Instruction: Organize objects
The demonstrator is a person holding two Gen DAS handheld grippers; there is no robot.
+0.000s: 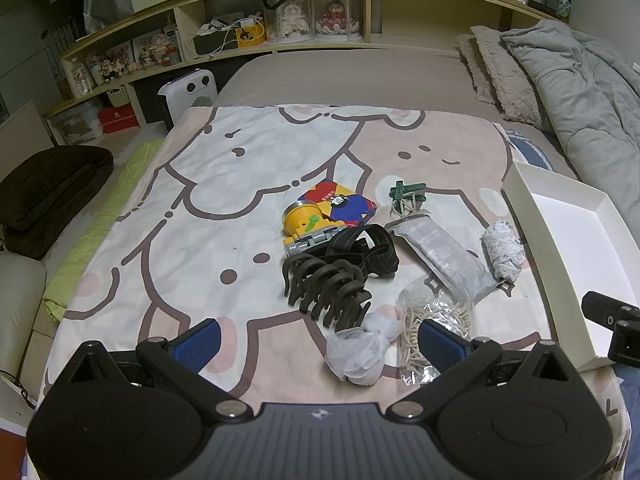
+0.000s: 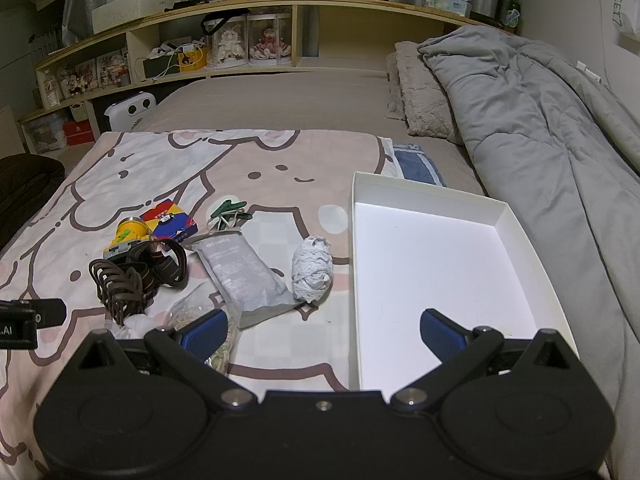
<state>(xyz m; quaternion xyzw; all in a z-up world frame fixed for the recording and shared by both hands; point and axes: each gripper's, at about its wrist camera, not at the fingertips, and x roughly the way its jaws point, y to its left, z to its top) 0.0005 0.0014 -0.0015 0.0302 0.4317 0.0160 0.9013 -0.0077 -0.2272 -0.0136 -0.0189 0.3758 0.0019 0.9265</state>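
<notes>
Two grippers are hovering over the bed: the left gripper (image 1: 318,344) and right gripper (image 2: 322,332), both with jaws spread wide and gripping nothing. Just beyond, a hair claw (image 1: 326,286), grey pouch (image 1: 444,256) and yellow headlamp (image 1: 306,224) are lying clustered on the cartoon blanket (image 1: 192,208), left of the white box (image 2: 432,256) sitting empty.

The white tray (image 2: 440,256) is left bare inside, walled only by its low rim. Open blanket (image 1: 160,216) is found left of the clutter. Between tray and grey pouch (image 2: 240,276), passage is narrowed by a lace bundle (image 2: 312,268).
</notes>
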